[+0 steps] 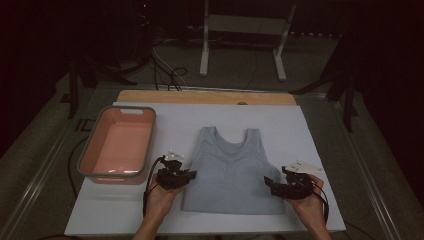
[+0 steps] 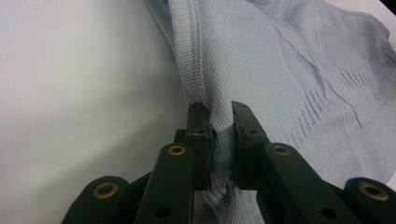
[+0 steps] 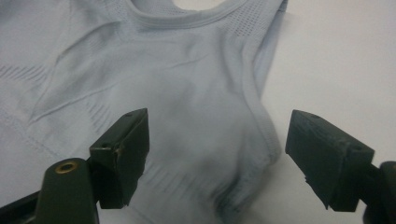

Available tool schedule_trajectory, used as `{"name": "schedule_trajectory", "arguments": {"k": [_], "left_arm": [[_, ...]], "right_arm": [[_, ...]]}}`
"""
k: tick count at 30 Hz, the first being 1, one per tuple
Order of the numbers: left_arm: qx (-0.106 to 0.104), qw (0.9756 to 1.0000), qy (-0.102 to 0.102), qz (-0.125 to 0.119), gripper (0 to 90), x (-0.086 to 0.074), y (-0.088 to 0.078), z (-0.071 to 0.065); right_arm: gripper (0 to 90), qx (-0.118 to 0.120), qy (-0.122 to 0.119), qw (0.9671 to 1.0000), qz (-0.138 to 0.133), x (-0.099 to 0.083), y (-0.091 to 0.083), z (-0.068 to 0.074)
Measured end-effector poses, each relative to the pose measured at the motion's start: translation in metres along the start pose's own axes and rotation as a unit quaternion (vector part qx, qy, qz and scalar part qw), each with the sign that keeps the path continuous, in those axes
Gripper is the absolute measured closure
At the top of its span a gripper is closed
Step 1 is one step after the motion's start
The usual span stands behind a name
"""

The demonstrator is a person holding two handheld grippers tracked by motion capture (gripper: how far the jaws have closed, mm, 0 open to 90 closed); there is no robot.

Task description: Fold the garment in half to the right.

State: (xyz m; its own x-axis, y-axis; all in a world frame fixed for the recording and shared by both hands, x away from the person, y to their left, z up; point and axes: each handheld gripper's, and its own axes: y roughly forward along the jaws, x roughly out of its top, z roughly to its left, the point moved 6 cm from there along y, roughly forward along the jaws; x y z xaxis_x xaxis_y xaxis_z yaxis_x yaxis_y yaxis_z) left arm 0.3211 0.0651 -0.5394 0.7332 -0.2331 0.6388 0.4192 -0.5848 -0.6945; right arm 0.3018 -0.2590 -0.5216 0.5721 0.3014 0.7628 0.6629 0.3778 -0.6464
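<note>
One light blue tank top (image 1: pixel 231 172) is laid flat on the white board (image 1: pixel 210 215), near its middle, with the neckline pointed to 12 o'clock. Its side seam at 9 o'clock is pinched by the left gripper (image 2: pixel 220 135), whose jaws are clamped together on the fabric. At 3 o'clock of the garment the right gripper (image 3: pixel 217 154) is held with its jaws wide apart, the other side edge lying between them but not pressed. One pink basin (image 1: pixel 117 145) with a grey rim is seen at 10 o'clock of the top; nothing is seen inside it. Two grippers are counted.
</note>
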Motion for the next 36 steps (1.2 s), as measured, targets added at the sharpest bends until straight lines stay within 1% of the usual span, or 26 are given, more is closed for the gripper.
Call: {"name": "schedule_trajectory", "arguments": {"k": [4, 8, 16, 21, 22, 25, 34, 35, 36], "left_arm": [[0.002, 1.0000, 0.002, 0.002, 80.4, 0.001, 0.001, -0.002], [-0.002, 1.0000, 0.000, 0.000, 80.1, 0.002, -0.001, -0.004], [-0.015, 0.9999, 0.003, -0.006, 79.5, 0.009, -0.005, -0.012], [-0.021, 0.9997, 0.006, -0.009, 79.2, 0.013, -0.006, -0.016], [-0.022, 0.9997, 0.010, -0.009, 79.2, 0.013, -0.006, -0.017], [-0.025, 0.9995, 0.012, -0.010, 79.2, 0.016, -0.006, -0.020], [-0.037, 0.9989, 0.024, -0.016, 79.2, 0.029, -0.007, -0.034], [-0.037, 0.9989, 0.024, -0.016, 79.2, 0.029, -0.007, -0.034], [-0.040, 0.9987, 0.029, -0.016, 79.2, 0.033, -0.006, -0.038]], "right_arm": [[24.9, -0.006, 0.002, 1.0000, 0.006, -0.001, 0.002, -0.004], [26.1, -0.009, 0.013, 0.9998, 0.008, -0.002, 0.003, -0.009], [26.0, -0.005, 0.008, 0.9999, 0.005, 0.000, 0.002, -0.004], [26.0, -0.005, 0.008, 0.9999, 0.007, 0.000, 0.002, -0.004], [26.0, -0.004, 0.008, 0.9999, 0.007, 0.000, 0.002, -0.004], [26.0, -0.004, 0.007, 0.9999, 0.006, 0.000, 0.002, -0.004], [25.6, -0.002, 0.006, 1.0000, 0.004, 0.001, 0.002, -0.003], [25.6, -0.002, 0.006, 1.0000, 0.004, 0.001, 0.002, -0.003], [25.5, -0.002, 0.006, 1.0000, 0.003, 0.001, 0.002, -0.003]]}}
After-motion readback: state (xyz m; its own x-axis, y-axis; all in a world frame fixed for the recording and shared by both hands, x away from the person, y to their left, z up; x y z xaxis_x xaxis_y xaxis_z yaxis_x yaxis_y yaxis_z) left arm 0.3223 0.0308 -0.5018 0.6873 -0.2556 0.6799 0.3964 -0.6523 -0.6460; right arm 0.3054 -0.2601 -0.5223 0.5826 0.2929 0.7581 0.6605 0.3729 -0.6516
